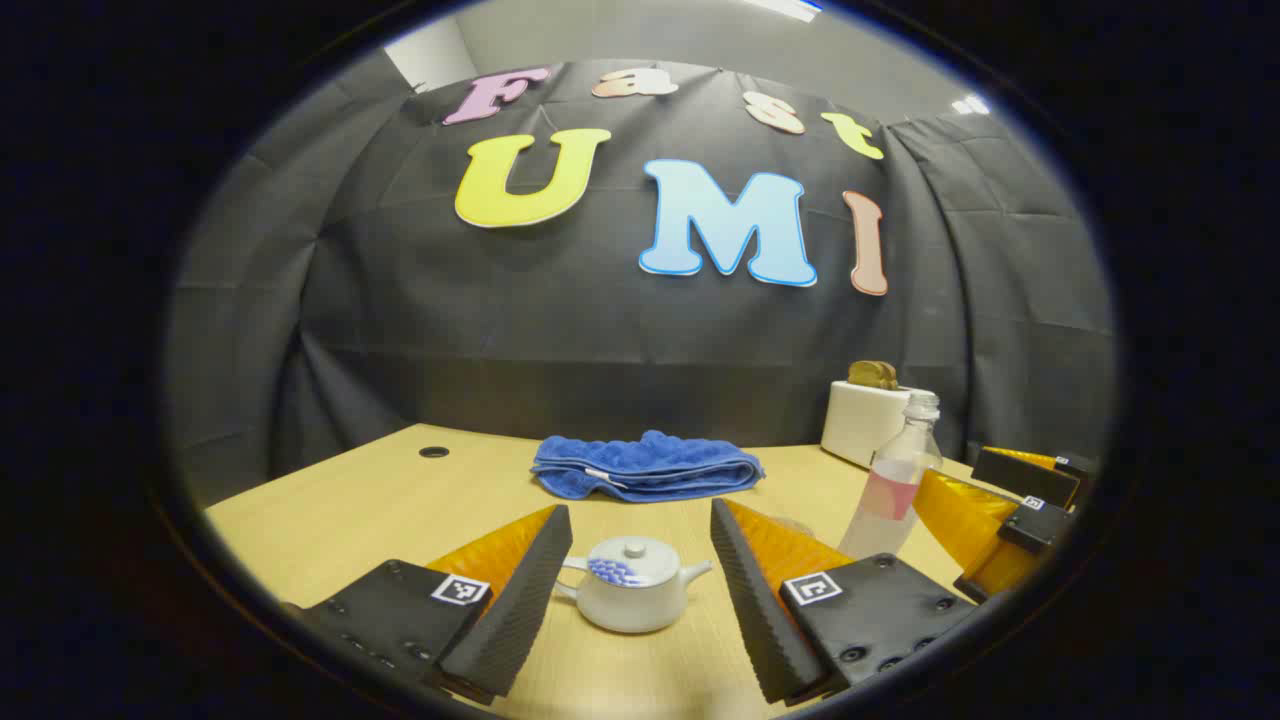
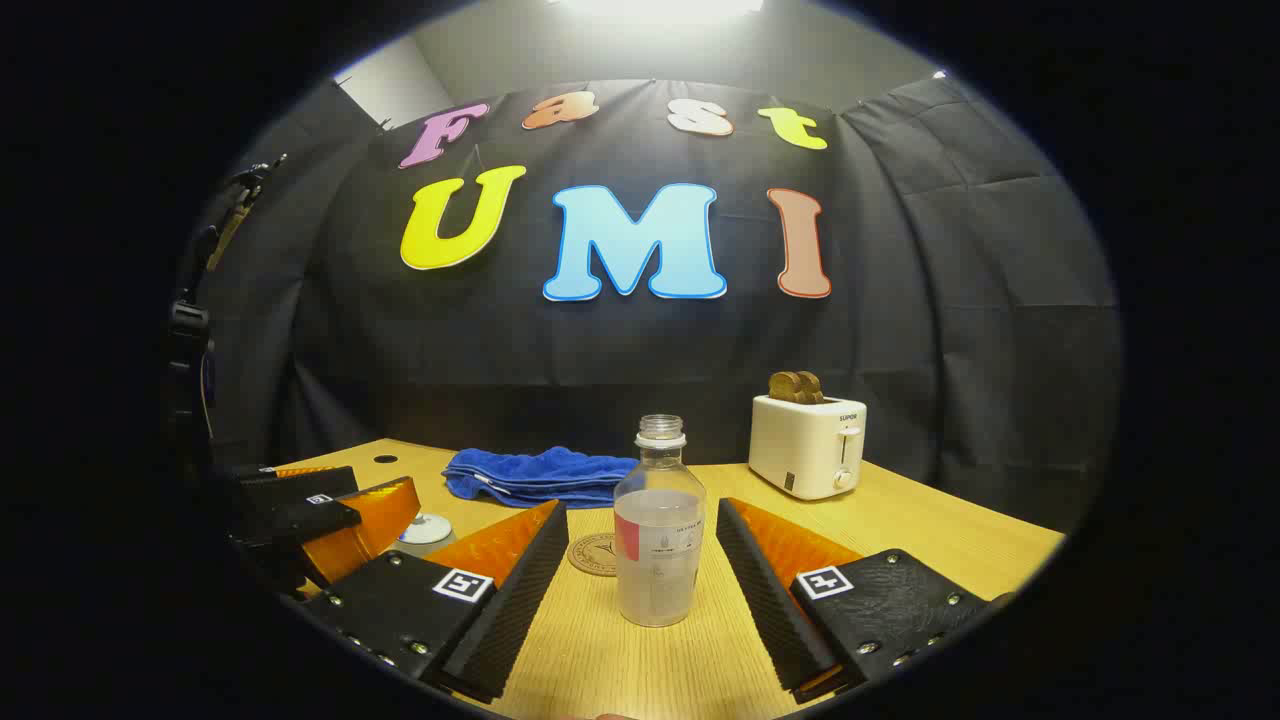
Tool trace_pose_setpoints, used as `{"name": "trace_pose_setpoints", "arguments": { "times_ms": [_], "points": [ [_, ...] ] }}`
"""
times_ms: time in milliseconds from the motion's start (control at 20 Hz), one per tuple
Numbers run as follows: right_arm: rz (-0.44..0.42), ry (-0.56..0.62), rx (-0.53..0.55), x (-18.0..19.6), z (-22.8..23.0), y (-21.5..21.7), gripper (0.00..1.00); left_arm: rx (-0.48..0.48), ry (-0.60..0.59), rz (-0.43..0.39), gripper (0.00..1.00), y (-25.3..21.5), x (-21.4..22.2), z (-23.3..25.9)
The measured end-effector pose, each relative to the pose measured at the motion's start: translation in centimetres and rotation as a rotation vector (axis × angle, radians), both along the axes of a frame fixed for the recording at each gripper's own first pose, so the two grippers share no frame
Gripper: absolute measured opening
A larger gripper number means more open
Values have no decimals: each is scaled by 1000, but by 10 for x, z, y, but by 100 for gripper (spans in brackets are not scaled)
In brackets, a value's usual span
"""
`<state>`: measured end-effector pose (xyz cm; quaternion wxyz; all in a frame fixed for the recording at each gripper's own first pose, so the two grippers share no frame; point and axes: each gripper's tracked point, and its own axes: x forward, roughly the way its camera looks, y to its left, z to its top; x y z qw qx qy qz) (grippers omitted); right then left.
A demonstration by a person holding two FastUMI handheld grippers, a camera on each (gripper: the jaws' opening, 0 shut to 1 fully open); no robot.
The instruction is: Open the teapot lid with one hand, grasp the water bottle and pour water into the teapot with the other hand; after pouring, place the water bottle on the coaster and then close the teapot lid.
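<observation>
Grippers both wide open, nothing held. Left gripper (image 1: pixel 632 585) frames the teapot (image 1: pixel 632 598), dead ahead between its fingers, lid (image 1: pixel 634 560) on, knob up. Right gripper (image 2: pixel 640 580) frames the bottle (image 2: pixel 659 530), upright, uncapped, centred ahead; coaster (image 2: pixel 593 553) just behind-left of it. Each tool nearest its own target.
</observation>
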<state>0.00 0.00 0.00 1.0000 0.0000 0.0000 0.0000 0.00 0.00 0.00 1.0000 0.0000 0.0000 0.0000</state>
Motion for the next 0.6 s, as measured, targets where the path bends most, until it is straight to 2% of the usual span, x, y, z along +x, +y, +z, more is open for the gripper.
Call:
{"name": "trace_pose_setpoints", "arguments": {
  "times_ms": [600],
  "points": [
    [1,4,0,2,-3,1,95,-7,15,4,89,2,2,-6]
  ]
}}
